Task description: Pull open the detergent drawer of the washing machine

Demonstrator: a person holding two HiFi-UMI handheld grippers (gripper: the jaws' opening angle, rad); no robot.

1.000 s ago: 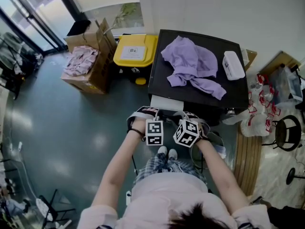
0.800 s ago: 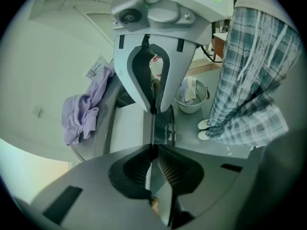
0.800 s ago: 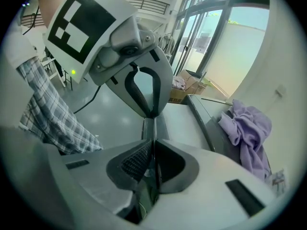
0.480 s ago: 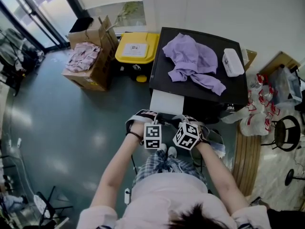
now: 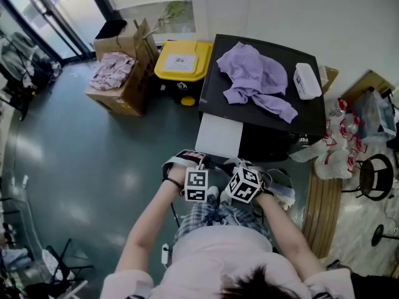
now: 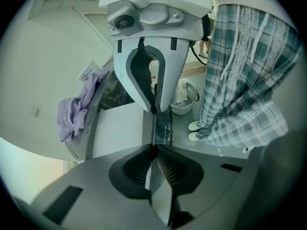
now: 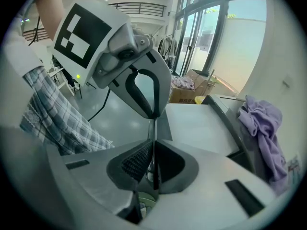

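Since the drawer front offers only a thin lip to catch, both tongs are nearly closed on it. The left gripper (image 6: 154, 128) has its ribbed pads narrow, with a thin edge running between them. The right gripper (image 7: 153, 128) looks the same, pads pinched on a thin dark strip. Neither is empty, neither is wide.

The detergent drawer (image 5: 218, 136) is at the front left corner of the washing machine (image 5: 249, 120), sticking out toward the person as a flat white slab. Its front end is just under the two marker cubes, which sit side by side, close together.

Two grippers on one lip, my read: it spreads the pull so the drawer comes straight and doesn't twist in its slot. Both point steeply down, which suits nipping the lip from above while standing over it. The person stands right in front, arms reaching forward and down, so a pull goes toward the body.

Task looks well along. The drawer is mostly out, but I can't tell whether it is at its stop.

A purple cloth (image 5: 259, 80) and a white box (image 5: 307, 81) lie on the machine top, well apart from the drawer and not in the way. A yellow bin (image 5: 181, 61) and a cardboard box (image 5: 121, 83) stand on the floor left of the machine, clear of the pull path.
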